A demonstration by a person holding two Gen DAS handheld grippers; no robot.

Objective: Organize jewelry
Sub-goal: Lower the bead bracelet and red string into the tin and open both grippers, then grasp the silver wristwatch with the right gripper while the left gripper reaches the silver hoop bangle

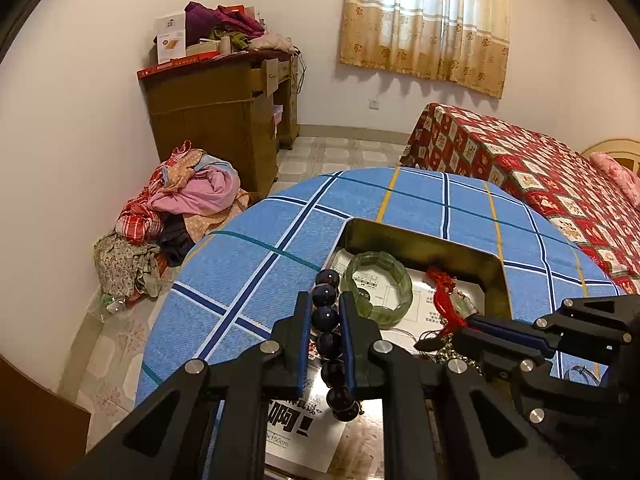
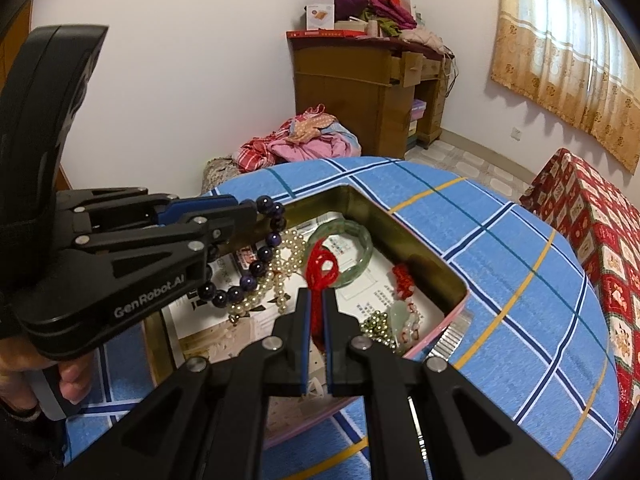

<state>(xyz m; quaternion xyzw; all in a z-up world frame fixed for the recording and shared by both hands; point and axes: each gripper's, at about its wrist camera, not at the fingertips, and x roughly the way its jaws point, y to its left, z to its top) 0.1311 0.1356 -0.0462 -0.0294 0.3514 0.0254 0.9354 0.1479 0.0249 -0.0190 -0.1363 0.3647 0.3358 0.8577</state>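
A gold metal tin (image 1: 420, 246) (image 2: 420, 246) sits on the blue plaid cloth. My left gripper (image 1: 326, 300) (image 2: 250, 216) is shut on a dark purple bead bracelet (image 1: 326, 316) (image 2: 256, 268), held over the tin's left side. My right gripper (image 2: 317, 298) (image 1: 460, 334) is shut on a red knotted cord (image 2: 322, 268) (image 1: 442, 300) over the tin. A green jade bangle (image 1: 378, 288) (image 2: 352, 248) lies in the tin. A pearl strand (image 2: 280, 276), a jade pendant (image 2: 400, 314) and gold beads (image 2: 376, 326) also lie inside, on printed paper.
The table has a blue plaid cloth (image 1: 400, 196) (image 2: 500, 280). A bed with a red patterned cover (image 1: 540, 184) stands to the right. A wooden desk (image 1: 224, 108) and a heap of clothes (image 1: 180, 200) stand by the far wall. A clear ring (image 1: 584, 374) lies by the tin.
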